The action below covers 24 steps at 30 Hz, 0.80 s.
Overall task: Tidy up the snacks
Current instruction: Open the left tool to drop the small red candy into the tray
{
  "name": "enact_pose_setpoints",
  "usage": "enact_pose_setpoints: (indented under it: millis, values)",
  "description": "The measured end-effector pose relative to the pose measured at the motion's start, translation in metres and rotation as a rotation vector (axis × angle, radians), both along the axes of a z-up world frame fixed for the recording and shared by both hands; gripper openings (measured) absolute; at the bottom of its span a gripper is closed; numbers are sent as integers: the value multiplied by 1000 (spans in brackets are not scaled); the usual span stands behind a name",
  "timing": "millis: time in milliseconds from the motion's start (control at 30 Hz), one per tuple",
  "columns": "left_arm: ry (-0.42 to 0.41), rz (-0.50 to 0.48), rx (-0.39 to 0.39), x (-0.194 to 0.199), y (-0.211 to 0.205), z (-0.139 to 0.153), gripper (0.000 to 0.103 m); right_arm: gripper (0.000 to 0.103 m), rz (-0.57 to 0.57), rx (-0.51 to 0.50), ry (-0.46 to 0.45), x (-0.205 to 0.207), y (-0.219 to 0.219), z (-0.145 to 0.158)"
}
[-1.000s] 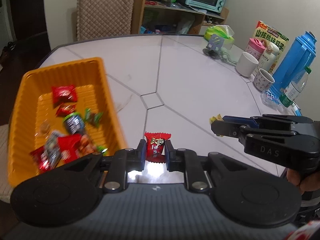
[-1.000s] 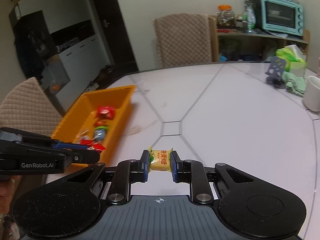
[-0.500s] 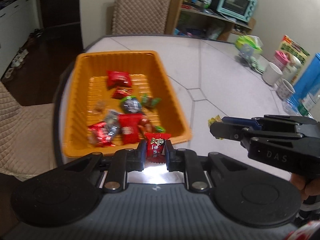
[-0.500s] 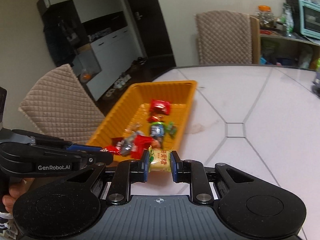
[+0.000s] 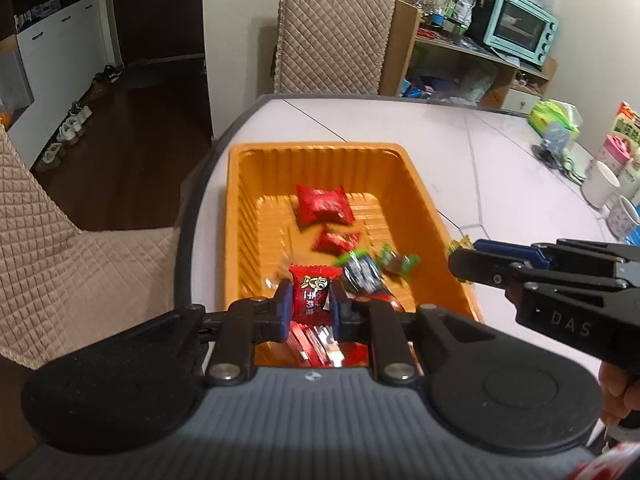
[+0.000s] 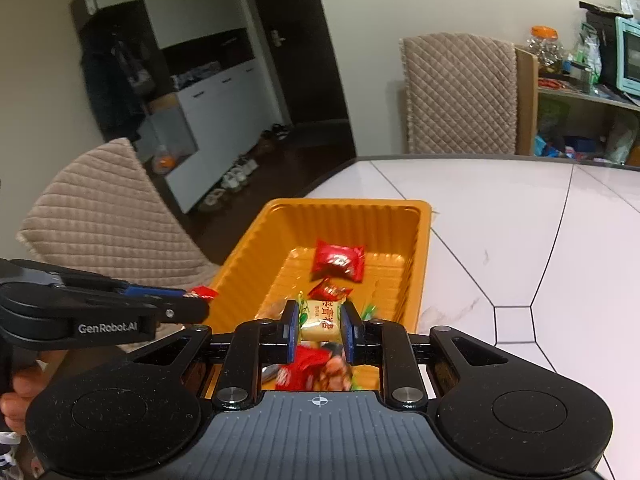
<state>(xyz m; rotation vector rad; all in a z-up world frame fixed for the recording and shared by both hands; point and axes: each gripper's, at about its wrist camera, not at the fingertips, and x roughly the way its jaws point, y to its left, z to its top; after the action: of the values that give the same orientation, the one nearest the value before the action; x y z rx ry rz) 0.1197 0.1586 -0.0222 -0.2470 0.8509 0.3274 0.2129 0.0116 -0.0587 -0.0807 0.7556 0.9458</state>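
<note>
My left gripper [image 5: 310,304] is shut on a red snack packet [image 5: 311,295] and holds it over the near end of the orange tray [image 5: 312,152], which holds several wrapped snacks. My right gripper [image 6: 320,322] is shut on a yellow snack packet [image 6: 320,318] above the same tray [image 6: 344,206]. In the left wrist view the right gripper [image 5: 460,254] comes in from the right over the tray's right rim. In the right wrist view the left gripper [image 6: 198,300] comes in from the left with the red packet [image 6: 203,292] at its tip.
The tray sits at the white table's [image 5: 500,168] left edge. Padded chairs stand at the left [image 5: 60,260] and behind the table [image 5: 332,36]. Mugs [image 5: 600,184], a green tissue pack [image 5: 554,114] and bottles stand at the far right. A shelf holds a teal oven [image 5: 520,26].
Both grippers have moved left from the open table to above the orange tray, each still holding its packet.
</note>
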Motion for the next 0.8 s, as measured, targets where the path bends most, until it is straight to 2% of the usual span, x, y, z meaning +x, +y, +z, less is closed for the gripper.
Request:
enact_pose_setpoints:
  millis: [367, 800]
  values:
    - [36, -19, 5, 53, 43, -18, 17, 22, -80, -4, 26, 49, 35, -12]
    - [35, -62, -27, 94, 65, -38, 17, 22, -163, -7, 58, 71, 41, -22]
